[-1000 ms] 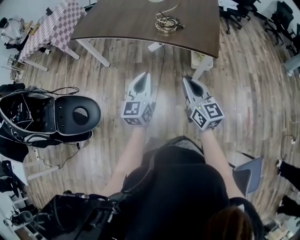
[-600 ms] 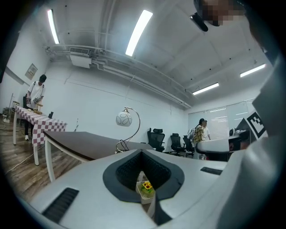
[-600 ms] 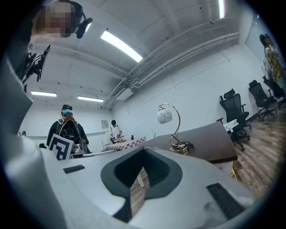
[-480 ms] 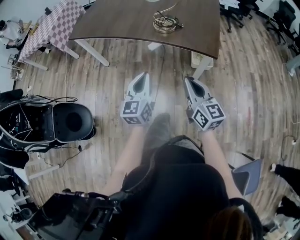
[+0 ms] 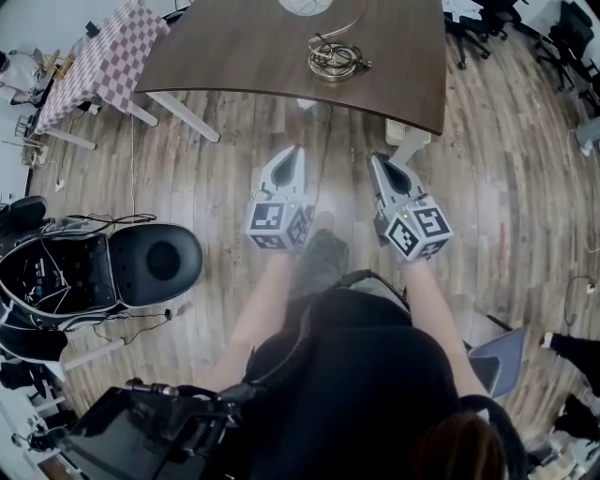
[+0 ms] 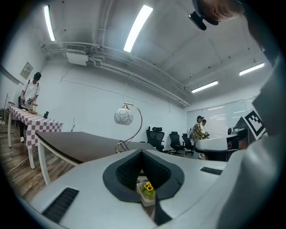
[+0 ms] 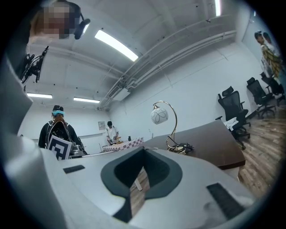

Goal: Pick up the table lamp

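The table lamp stands on a dark brown table (image 5: 244, 42) ahead: a white globe shade (image 5: 305, 5) on a curved gold stem, with a round base (image 5: 335, 61) wrapped in coiled cord. My left gripper (image 5: 291, 152) and right gripper (image 5: 379, 160) hover side by side over the wooden floor, short of the table's near edge, both shut and empty. In the left gripper view the lamp shade (image 6: 123, 117) sits straight above the shut left gripper (image 6: 142, 152). Seen from the right gripper view, the shade (image 7: 159, 116) and base (image 7: 178, 147) lie up and to the right of the right gripper (image 7: 144, 150).
A checkered-cloth table (image 5: 108, 56) stands at far left. A black round seat (image 5: 155, 262) with cables is on the floor at left. A white box (image 5: 405, 131) lies under the table's right end. Office chairs (image 5: 478, 23) and a grey chair (image 5: 492, 361) are at right.
Both grippers and the view have moved forward toward the table. The lamp's white shade has come into view at the top edge. Both jaws stayed shut.
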`<state>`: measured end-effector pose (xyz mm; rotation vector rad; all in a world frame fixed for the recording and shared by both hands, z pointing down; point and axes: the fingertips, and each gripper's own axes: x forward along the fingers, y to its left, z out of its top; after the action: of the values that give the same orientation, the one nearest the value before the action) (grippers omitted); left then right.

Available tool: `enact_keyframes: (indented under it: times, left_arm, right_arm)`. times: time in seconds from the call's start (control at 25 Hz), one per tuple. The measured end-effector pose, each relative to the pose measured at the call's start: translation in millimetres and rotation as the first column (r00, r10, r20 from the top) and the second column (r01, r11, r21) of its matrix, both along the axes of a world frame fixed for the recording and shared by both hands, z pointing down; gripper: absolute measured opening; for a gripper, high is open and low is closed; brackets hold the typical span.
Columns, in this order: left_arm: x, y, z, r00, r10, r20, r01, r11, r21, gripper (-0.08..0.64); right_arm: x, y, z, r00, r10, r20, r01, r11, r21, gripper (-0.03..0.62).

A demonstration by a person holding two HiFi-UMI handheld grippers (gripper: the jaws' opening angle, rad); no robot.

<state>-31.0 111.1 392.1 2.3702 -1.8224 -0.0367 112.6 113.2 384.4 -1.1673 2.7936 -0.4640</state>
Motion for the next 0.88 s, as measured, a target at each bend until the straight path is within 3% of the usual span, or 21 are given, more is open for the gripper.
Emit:
enact_keyframes:
  times: [0.88]
  left_arm:
    - [-43.6, -153.2, 17.8, 0.997, 0.078, -0.02, -0.078, 0.996, -0.037, 0.0]
  right_arm:
    - [-64.0, -143.1, 12.0, 1.0, 0.007, -0.027, -0.008, 0.999, -0.051, 0.0]
